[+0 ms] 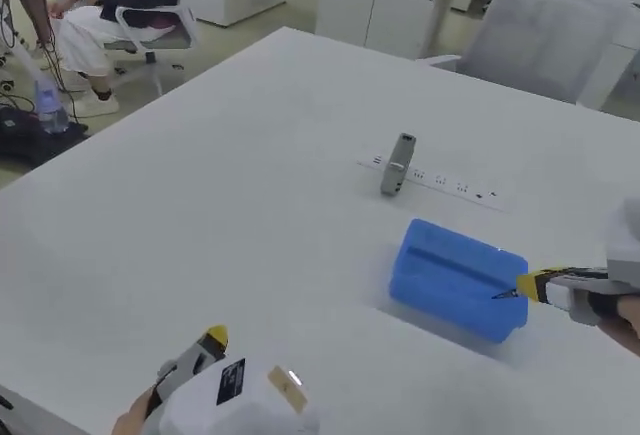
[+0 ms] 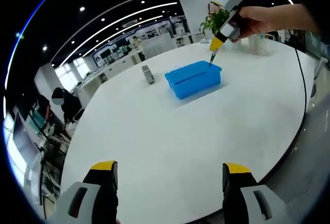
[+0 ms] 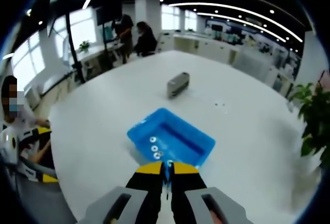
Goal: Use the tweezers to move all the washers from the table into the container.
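On the tabletop (image 1: 250,205), head view: one blue container (image 1: 455,280); the right gripper (image 1: 532,287) holds one tweezers (image 1: 508,293), tips pointing left over its right end. Left gripper view: left gripper (image 2: 170,175) fingers apart. Right gripper view: fingers clamp the tweezers; three or four washers (image 3: 154,148) lie inside the container.

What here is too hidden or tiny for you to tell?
Head view: the specks are too small to name.
Head view: the tweezers are too small to show whether they hold anything.
Head view: the bottom edge cuts off the left gripper.
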Motion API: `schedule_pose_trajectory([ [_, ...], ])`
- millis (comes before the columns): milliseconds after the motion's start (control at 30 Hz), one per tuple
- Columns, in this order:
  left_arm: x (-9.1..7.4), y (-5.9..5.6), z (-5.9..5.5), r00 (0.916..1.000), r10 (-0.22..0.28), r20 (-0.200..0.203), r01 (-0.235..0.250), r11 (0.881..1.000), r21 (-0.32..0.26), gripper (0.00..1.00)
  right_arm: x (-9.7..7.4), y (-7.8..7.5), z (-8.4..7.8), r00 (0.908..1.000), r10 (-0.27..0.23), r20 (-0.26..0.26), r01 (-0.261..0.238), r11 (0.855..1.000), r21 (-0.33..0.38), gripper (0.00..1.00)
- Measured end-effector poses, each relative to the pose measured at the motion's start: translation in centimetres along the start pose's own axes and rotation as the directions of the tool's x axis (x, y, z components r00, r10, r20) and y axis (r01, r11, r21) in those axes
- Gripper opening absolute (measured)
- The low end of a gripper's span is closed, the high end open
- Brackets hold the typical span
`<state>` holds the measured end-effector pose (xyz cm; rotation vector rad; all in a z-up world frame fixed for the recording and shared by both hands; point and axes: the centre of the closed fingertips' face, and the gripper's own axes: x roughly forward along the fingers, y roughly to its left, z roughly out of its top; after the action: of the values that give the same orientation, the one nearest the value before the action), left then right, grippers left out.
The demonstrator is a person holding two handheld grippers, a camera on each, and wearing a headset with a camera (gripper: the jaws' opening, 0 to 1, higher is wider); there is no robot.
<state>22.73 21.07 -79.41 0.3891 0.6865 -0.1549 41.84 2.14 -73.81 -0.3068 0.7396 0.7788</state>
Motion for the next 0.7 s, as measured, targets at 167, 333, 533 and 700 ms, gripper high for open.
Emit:
schedule_pose_trajectory([
  [167, -0.1, 0.0, 0.2, 0.9999, -0.002, 0.010, 0.002, 1.000, -0.002, 0.85, -2.3, 2.0, -0.3, 0.9992, 0.040, 0.009, -0.040, 0.999, -0.018, 0.01],
  [333, -0.1, 0.0, 0.3, 0.9998, -0.003, 0.017, 0.003, 1.000, -0.005, 0.85, -3.4, 4.6, -2.8, 0.9928, 0.091, -0.078, -0.096, 0.993, -0.071, 0.01],
  [533, -0.2, -0.1, 0.3, 0.9997, -0.010, 0.023, 0.010, 1.000, -0.003, 0.85, -3.5, 6.6, -5.9, 0.9742, 0.120, -0.191, -0.155, 0.971, -0.180, 0.01],
  [700, -0.3, 0.0, 0.4, 0.9996, -0.007, 0.028, 0.008, 1.000, -0.007, 0.85, -3.4, 7.9, -7.4, 0.9575, 0.137, -0.254, -0.198, 0.952, -0.234, 0.01],
])
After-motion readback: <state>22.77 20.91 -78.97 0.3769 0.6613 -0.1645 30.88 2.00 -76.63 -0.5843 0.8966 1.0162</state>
